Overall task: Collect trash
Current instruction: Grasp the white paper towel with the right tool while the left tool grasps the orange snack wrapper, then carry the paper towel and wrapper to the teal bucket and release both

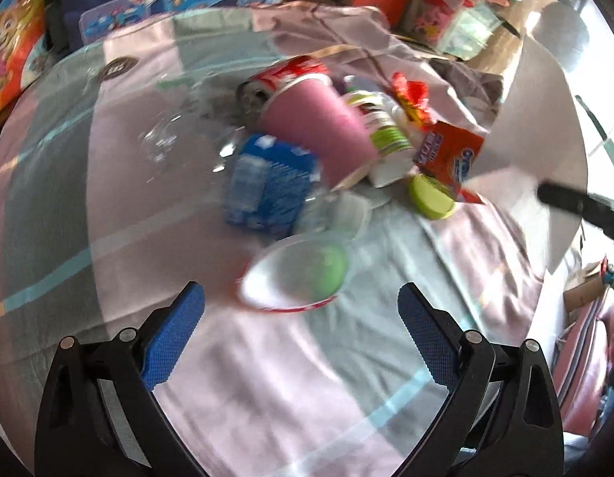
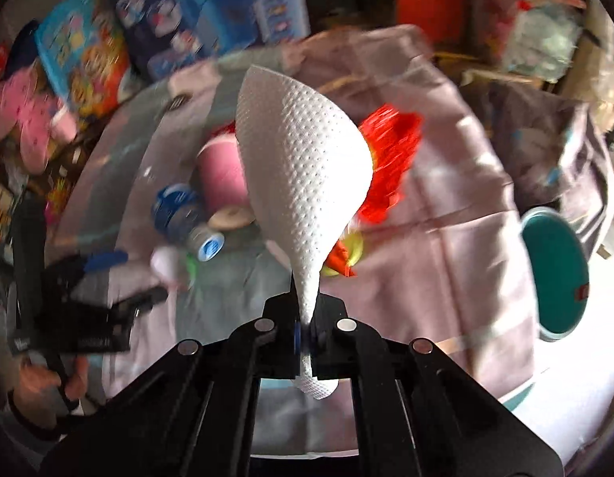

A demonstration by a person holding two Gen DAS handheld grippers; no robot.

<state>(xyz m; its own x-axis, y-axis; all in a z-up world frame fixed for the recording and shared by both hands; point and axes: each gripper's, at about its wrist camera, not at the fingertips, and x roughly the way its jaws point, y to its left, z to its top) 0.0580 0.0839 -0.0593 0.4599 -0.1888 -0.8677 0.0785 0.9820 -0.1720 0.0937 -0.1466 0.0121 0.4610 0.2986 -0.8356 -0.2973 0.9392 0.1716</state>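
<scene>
Tissue [image 2: 303, 167] sticks up from the right claw [image 2: 305, 332], pinched tight; left claw [image 1: 301, 306] gapes empty.

Your left gripper [image 1: 301, 318] is black, with 2 blue cross-hatched pads [image 1: 173, 334] and silver pivot pins on each linkage arm. Your right gripper [image 2: 305, 318] matches it — black arms, 4 silver pins, slivers of blue pad.

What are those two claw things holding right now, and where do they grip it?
The right gripper pinches a white paper towel by its bunched lower end. The left gripper is open and holds nothing.
</scene>
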